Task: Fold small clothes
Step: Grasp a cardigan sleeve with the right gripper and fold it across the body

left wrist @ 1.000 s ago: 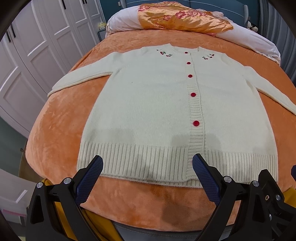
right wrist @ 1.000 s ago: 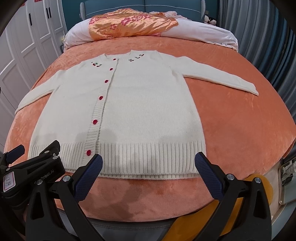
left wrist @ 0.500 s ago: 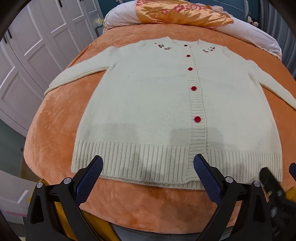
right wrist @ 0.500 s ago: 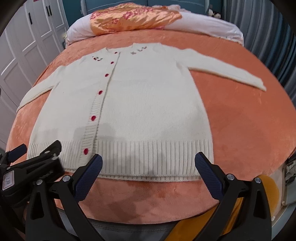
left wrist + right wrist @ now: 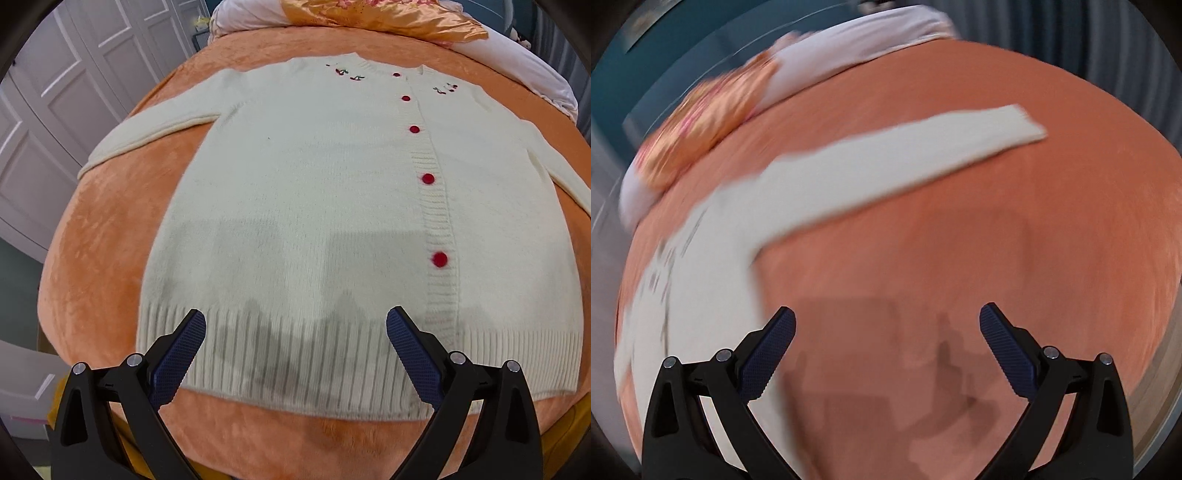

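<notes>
Starting at the left, our left gripper (image 5: pixel 295 332) now sits lower and closer over the ribbed hem of the cream knitted cardigan with red buttons (image 5: pixel 332 203) than it did a second ago, when the hem lay just past its fingertips; its jaws are spread wide and hold nothing. The cardigan lies flat and buttoned on the orange plush bedspread (image 5: pixel 99 258), hem along the near edge of the bed, collar toward the far end, left sleeve (image 5: pixel 147 129) stretched toward the left edge. Moving right, our right gripper (image 5: pixel 886 332) has swung away from the hem toward the right side of the bed; its view is blurred with motion and now takes in the right sleeve (image 5: pixel 905 147), which runs out toward the far right corner. Its jaws are equally wide and empty. We judge folding has not begun, and the sleeve looks like the first target. We see no containers in either view.
</notes>
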The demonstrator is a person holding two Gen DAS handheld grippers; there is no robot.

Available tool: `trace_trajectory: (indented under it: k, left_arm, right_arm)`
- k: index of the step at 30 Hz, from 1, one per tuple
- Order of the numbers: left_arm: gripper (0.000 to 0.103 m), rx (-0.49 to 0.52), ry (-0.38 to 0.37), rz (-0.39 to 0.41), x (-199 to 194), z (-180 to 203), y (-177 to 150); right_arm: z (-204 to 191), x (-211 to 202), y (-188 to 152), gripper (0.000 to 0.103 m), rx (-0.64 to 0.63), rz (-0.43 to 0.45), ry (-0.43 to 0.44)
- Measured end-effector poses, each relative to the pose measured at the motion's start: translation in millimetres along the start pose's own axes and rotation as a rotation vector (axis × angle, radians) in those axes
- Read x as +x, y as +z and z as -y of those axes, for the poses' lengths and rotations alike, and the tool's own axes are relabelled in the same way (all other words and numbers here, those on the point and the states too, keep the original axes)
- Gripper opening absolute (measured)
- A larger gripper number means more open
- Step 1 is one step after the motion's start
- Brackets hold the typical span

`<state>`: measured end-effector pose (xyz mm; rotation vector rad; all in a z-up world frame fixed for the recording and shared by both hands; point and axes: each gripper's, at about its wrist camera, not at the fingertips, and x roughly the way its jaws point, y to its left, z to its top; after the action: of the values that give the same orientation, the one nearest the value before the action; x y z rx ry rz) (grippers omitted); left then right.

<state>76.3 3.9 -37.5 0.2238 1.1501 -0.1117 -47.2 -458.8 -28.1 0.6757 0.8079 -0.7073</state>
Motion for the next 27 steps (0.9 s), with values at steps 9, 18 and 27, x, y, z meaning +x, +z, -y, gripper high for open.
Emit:
trace_trajectory:
  k: [9, 18, 27]
  left_arm:
    - [0.096, -0.033, -0.035, -0.018, 12, -2, 17]
    - [0.095, -0.046, -0.009, -0.04, 22, -14, 25]
    - [0.095, -0.088, -0.019, -0.001, 19, -28, 36]
  right_arm:
    - [93, 75, 99, 0.085, 0.372, 0.023, 0.02]
    - [102, 111, 127, 0.009, 0.442, 0.013, 0.012]
    - [-86, 0, 161, 0.007, -0.014, 0.263, 0.378]
